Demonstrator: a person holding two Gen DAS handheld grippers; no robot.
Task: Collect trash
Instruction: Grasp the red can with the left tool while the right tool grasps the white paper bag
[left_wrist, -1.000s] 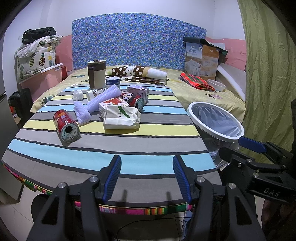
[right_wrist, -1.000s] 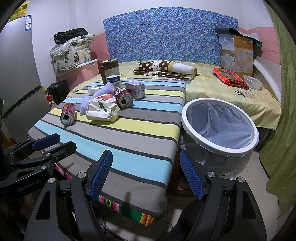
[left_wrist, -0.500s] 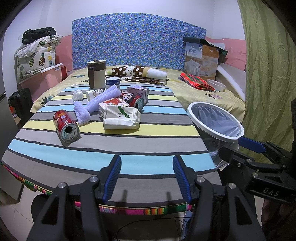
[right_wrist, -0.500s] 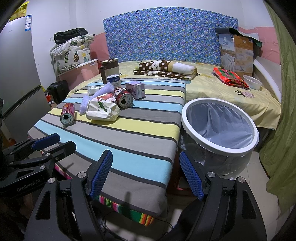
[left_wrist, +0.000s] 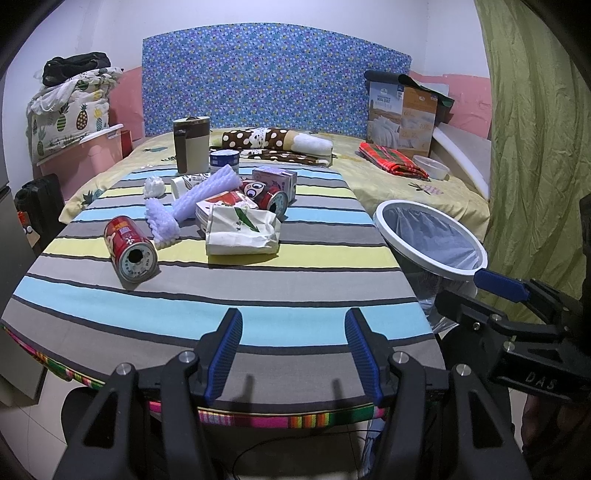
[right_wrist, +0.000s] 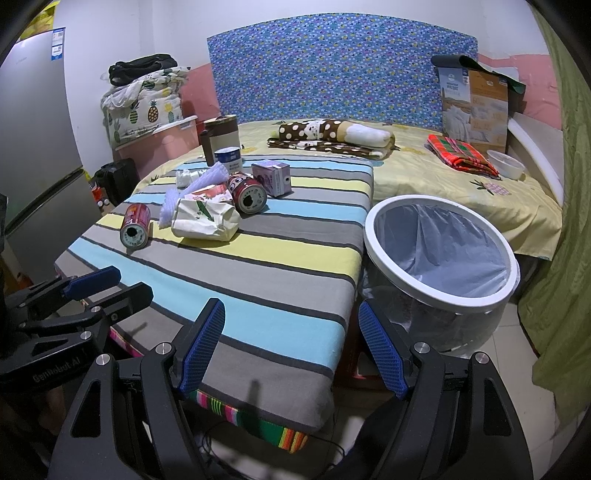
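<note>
Trash lies on the striped table (left_wrist: 229, 295): a red can (left_wrist: 130, 248) on its side at left, a white paper bag (left_wrist: 242, 234), a second red can (left_wrist: 266, 195), purple foam pieces (left_wrist: 207, 194), a small purple box (left_wrist: 275, 179) and a crumpled tissue (left_wrist: 154, 187). A white-rimmed bin (right_wrist: 441, 251) with a liner stands right of the table. My left gripper (left_wrist: 293, 350) is open and empty over the table's near edge. My right gripper (right_wrist: 290, 350) is open and empty, between the table's corner and the bin.
A brown-and-cream jar (left_wrist: 191, 144) and a blue-labelled tub (left_wrist: 224, 159) stand at the table's far end. A bed (right_wrist: 443, 173) with a dotted pillow, red cloth and bowl lies behind. A green curtain (left_wrist: 532, 147) hangs right. A fridge (right_wrist: 33, 147) stands left.
</note>
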